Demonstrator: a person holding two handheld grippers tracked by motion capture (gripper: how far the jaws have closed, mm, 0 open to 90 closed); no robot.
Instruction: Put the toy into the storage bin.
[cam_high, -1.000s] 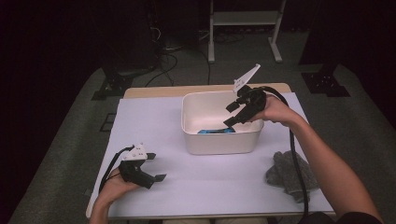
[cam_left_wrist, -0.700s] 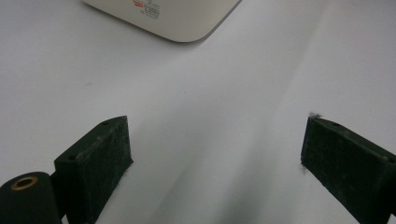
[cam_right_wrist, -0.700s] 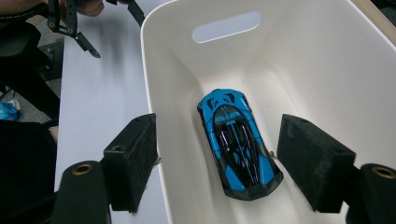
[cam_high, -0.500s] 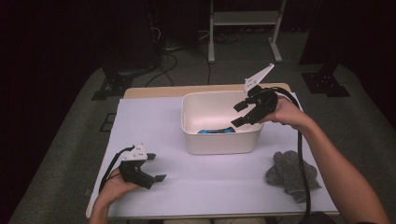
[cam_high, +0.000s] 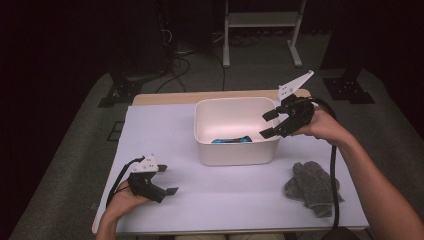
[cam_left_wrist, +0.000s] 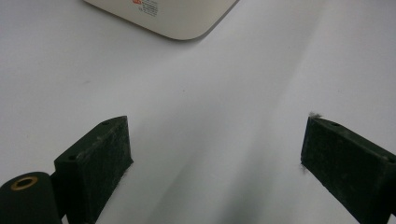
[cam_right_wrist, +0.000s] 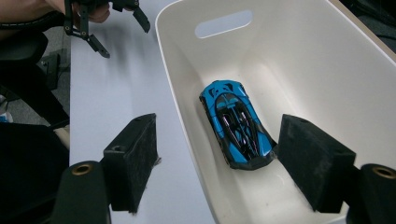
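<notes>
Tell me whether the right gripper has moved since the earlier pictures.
Yes. The right gripper has drawn back rightward, from over the white bin to its right rim, fingers open.

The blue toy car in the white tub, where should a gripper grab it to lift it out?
Grab the shiny blue toy car across its narrow middle, one pad on each long side, coming straight down from above. It lies flat on its wheels in the white plastic tub, and the tall walls probably block any sideways approach.
</notes>
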